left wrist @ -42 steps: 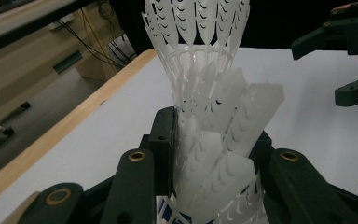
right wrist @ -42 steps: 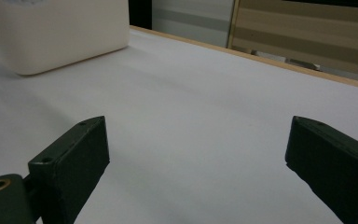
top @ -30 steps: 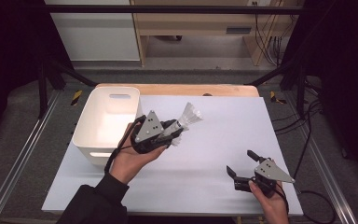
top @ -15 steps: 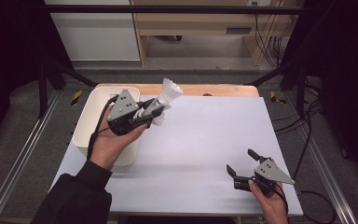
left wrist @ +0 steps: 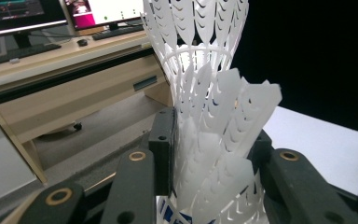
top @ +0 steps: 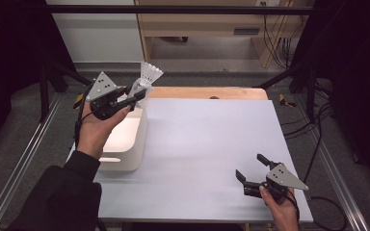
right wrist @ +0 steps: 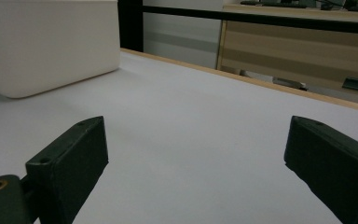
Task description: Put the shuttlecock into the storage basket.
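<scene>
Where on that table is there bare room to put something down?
The white sheet between the white bin and the right gripper lies bare. It is crowded above the bin, where the left gripper holds shuttlecocks.

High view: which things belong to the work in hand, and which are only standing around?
In the work: left gripper, shut on the white shuttlecocks; white bin below it.

Standing around: right gripper, open on the table; wooden desk behind.

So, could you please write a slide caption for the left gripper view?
Left tongs shut on stacked white plastic shuttlecocks, desk with monitors behind.
</scene>
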`<state>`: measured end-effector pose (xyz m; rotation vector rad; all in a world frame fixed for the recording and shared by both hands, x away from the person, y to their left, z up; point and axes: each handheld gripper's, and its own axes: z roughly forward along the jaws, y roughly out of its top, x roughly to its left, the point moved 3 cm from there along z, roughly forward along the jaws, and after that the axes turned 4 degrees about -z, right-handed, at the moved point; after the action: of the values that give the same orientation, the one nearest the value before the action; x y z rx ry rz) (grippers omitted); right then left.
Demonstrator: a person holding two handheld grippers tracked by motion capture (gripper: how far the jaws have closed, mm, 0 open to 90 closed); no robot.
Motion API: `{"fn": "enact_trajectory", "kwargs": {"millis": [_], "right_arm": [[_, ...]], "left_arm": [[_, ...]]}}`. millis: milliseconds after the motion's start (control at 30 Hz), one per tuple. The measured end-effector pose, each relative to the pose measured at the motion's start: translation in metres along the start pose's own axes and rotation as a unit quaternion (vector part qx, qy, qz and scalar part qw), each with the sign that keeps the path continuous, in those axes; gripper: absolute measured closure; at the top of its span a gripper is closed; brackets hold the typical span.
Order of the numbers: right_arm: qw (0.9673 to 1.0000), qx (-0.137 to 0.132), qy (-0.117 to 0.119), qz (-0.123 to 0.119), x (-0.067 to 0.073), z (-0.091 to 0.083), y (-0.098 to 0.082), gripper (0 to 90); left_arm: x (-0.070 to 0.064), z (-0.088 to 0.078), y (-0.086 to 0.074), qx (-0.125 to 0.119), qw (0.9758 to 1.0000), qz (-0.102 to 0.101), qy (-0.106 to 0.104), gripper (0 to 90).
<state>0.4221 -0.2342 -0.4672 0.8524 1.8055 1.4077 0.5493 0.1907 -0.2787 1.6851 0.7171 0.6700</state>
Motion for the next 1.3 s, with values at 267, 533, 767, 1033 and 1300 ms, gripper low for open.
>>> {"fn": "enact_trajectory", "kwargs": {"millis": [267, 533, 767, 1033, 1300], "right_arm": [[0.9998, -0.006, 0.019, -0.003, -0.002, -0.001, -0.001, 4.8], [0.9990, -0.023, 0.038, 0.003, -0.006, -0.004, -0.002, 4.5], [0.9984, -0.039, 0.041, -0.002, -0.005, -0.005, 0.000, 4.2], [0.9987, -0.026, 0.042, -0.010, 0.000, -0.001, -0.002, 4.2], [0.9987, -0.024, 0.042, -0.014, 0.001, -0.001, -0.002, 4.3]], "left_arm": [[0.024, 0.013, -0.006, -0.006, 0.9996, -0.021, 0.019, 64.6], [0.041, 0.022, -0.012, -0.017, 0.9983, -0.032, 0.046, 64.6], [0.052, 0.022, -0.018, -0.016, 0.9971, -0.055, 0.049, 64.6], [0.057, 0.020, -0.022, -0.012, 0.9971, -0.057, 0.048, 64.6], [0.072, 0.026, -0.035, -0.007, 0.9954, -0.080, 0.052, 64.6]]}}
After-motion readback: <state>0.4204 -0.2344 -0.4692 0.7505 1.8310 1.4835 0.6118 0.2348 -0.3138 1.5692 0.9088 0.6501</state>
